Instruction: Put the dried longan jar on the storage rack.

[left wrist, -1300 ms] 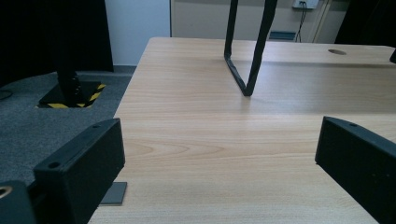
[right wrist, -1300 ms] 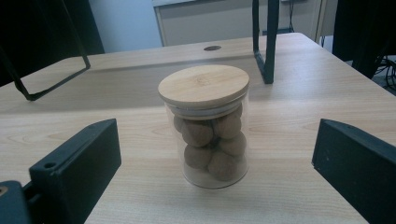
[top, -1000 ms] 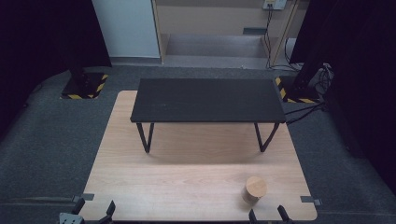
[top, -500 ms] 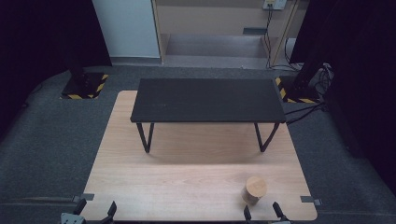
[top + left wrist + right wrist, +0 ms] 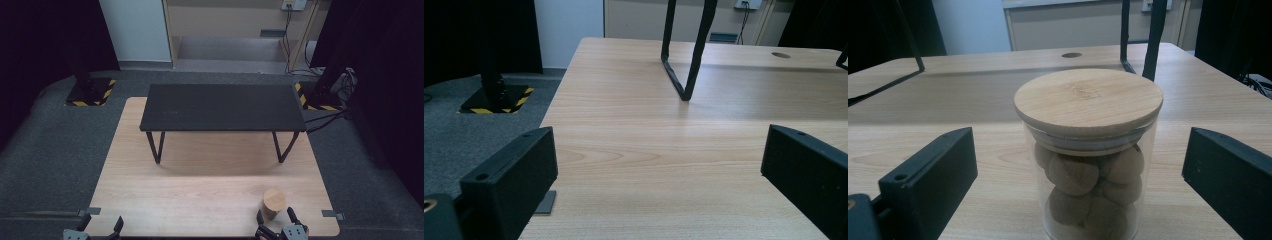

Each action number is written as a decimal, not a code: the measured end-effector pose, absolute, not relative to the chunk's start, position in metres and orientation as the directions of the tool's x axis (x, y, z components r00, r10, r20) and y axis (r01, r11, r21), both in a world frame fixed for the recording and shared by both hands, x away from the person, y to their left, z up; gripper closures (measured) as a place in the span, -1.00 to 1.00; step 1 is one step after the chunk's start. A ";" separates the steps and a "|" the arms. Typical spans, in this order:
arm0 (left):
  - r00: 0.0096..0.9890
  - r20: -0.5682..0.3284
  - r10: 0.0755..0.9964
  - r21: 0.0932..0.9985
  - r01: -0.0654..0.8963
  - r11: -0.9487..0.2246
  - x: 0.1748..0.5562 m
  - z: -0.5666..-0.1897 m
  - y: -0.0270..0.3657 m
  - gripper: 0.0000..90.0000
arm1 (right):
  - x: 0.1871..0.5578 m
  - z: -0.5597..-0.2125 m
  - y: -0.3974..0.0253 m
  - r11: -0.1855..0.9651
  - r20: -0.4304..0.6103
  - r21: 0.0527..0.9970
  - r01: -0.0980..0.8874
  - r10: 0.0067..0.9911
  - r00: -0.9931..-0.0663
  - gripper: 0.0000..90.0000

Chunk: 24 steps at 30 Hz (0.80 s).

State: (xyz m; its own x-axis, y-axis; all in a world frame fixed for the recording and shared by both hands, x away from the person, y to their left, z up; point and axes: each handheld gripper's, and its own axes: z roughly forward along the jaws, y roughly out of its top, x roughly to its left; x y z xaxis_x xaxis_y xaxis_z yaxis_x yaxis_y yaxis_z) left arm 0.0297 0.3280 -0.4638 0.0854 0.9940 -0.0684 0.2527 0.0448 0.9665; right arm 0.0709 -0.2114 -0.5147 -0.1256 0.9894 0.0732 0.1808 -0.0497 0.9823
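Item: clear glass jar with round bamboo lid (image 5: 1088,150), brown lumps inside; upright near front right corner of light wooden table (image 5: 200,190); sits between my right gripper (image 5: 276,219) jaws, spread wide, untouched; my left gripper (image 5: 100,226) wide, empty, well apart.

A light wooden table (image 5: 200,190) is sitting on dark grey carpet (image 5: 55,150). A black low bench (image 5: 222,106) is standing on it toward twelve o'clock. Hazard-striped stand bases (image 5: 90,92) are resting at ten and two o'clock. A white panel (image 5: 135,30) and beige wall unit (image 5: 225,22) are lining twelve o'clock; cables (image 5: 325,120) are trailing at two.
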 end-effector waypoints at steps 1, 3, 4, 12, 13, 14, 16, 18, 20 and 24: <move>0.086 -0.070 0.994 0.966 0.253 0.046 0.030 -0.464 0.328 -1.00 | 0.072 -0.515 -0.211 -0.048 0.071 0.982 0.182 0.990 -0.123 -0.97; 0.087 -0.072 0.994 0.966 0.254 0.047 0.030 -0.465 0.328 -1.00 | 0.074 -0.515 -0.210 -0.049 0.072 0.981 0.187 0.990 -0.118 -0.97; 0.088 -0.072 0.993 0.966 0.254 0.048 0.030 -0.465 0.328 -1.00 | 0.075 -0.516 -0.210 -0.050 0.072 0.981 0.186 0.991 -0.115 -0.97; 0.091 -0.077 0.993 0.966 0.252 0.051 0.030 -0.465 0.329 -1.00 | 0.083 -0.515 -0.207 -0.051 0.073 0.979 0.198 0.992 -0.103 -0.97; 0.090 -0.077 0.993 0.967 0.251 0.052 0.030 -0.465 0.330 -1.00 | 0.085 -0.515 -0.207 -0.051 0.073 0.979 0.199 0.992 -0.103 -0.97; 0.090 -0.078 0.993 0.967 0.251 0.053 0.030 -0.465 0.330 -1.00 | 0.086 -0.515 -0.207 -0.050 0.072 0.978 0.201 0.992 -0.103 -0.97; 0.090 -0.079 0.993 0.966 0.253 0.054 0.030 -0.465 0.330 -0.99 | 0.088 -0.514 -0.206 -0.047 0.069 0.977 0.206 0.993 -0.100 -0.97; 0.089 -0.081 0.993 0.966 0.253 0.056 0.030 -0.466 0.330 -0.99 | 0.089 -0.514 -0.205 -0.047 0.069 0.977 0.209 0.993 -0.099 -0.97; 0.089 -0.082 0.993 0.966 0.253 0.057 0.030 -0.466 0.331 -0.99 | 0.091 -0.515 -0.204 -0.045 0.066 0.976 0.215 0.993 -0.094 -0.95; 0.088 -0.083 0.993 0.965 0.255 0.058 0.031 -0.466 0.331 -0.99 | 0.095 -0.514 -0.202 -0.032 0.053 0.972 0.232 0.995 -0.084 -0.81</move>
State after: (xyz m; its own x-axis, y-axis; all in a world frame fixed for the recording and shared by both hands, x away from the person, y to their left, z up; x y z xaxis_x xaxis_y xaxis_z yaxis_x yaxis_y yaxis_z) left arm 0.0305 0.3315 -0.4663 0.0879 0.9926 -0.0833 0.2551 0.0584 0.9652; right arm 0.0949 -0.2020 -0.5139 -0.0844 0.9950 0.0526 0.2315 -0.0317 0.9723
